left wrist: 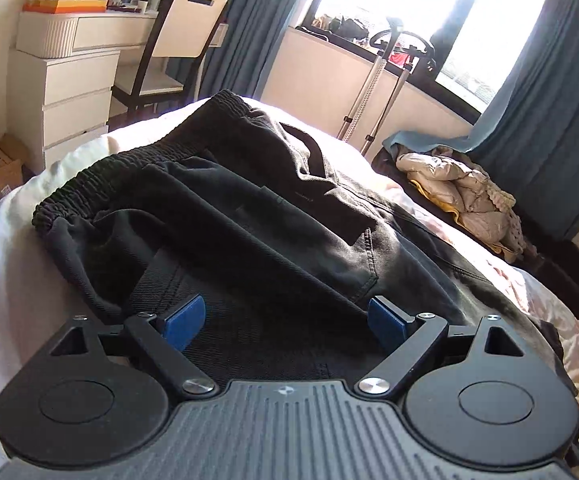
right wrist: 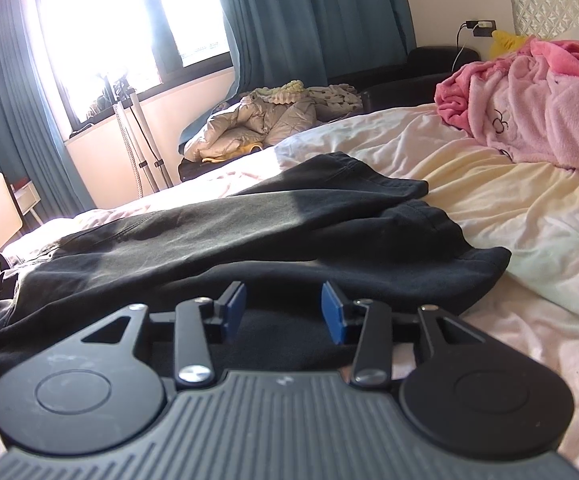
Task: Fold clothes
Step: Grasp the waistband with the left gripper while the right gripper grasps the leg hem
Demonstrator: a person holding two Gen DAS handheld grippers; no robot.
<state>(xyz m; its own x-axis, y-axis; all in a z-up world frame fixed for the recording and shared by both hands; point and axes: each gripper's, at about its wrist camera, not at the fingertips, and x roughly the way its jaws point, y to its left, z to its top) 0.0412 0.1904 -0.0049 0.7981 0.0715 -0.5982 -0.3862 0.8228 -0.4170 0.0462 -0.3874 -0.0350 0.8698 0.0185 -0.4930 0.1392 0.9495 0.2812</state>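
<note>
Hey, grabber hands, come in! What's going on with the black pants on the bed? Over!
Left gripper open, at waistband end. Right gripper open over leg end, holding nothing. Black pants flat on bed, unfolded. Pink robe clear of them.

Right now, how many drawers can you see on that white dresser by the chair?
3 stacked drawers on the white dresser, left of the chair: top, middle, bottom. A wider drawer fronts the desk above. Lower ones may be hidden behind the bed.
</note>
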